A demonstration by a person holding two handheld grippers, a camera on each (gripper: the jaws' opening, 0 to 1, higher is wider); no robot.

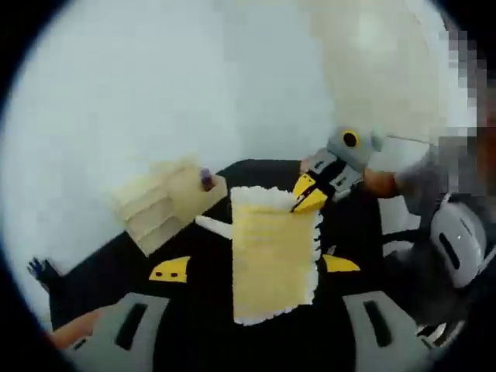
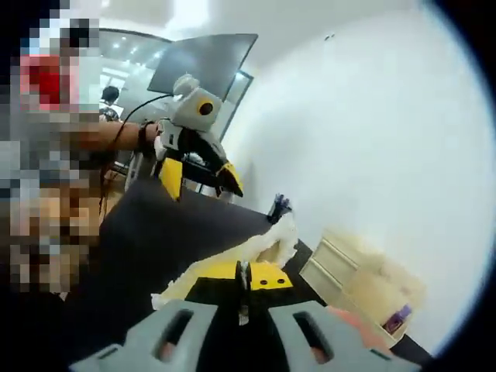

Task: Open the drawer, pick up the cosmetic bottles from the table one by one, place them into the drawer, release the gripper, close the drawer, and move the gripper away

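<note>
Two grippers work around a yellow cloth (image 1: 271, 263) with a white fringe, spread on the black table (image 1: 205, 325). The left gripper (image 1: 256, 267) hangs over the cloth's near end with its jaws spread wide, one yellow tip on either side of the cloth and nothing between them. The right gripper (image 1: 308, 195) sits at the cloth's far edge. Its jaws are drawn almost together, and they seem to pinch the fringe there.

The drawer unit (image 1: 167, 203), cream-coloured, stands just beside the cloth near its far corner, with a small purple thing (image 1: 207, 179) on top. A slim white thing (image 1: 213, 226) lies between the unit and the cloth and touches the fringe. It may be one of the bottles, but blur leaves that unsure. The blur also hides whether any drawer is pulled out.

The step in hand looks like the start of the task, with the drawer not yet opened. To do it well, the pinched cloth should go slack first, so that nothing drags the white thing. One gripper should then come square to a drawer front and pull straight out while the unit is kept from sliding.

The left gripper view looks down on the cloth and takes in its whole outline and the white thing beside it. The right gripper view sees the cloth (image 2: 260, 248) nearly edge-on. It shows up close how little gap the right gripper (image 2: 246, 275) has, and across the cloth the left gripper (image 2: 200, 180), held by a person's hand.
</note>
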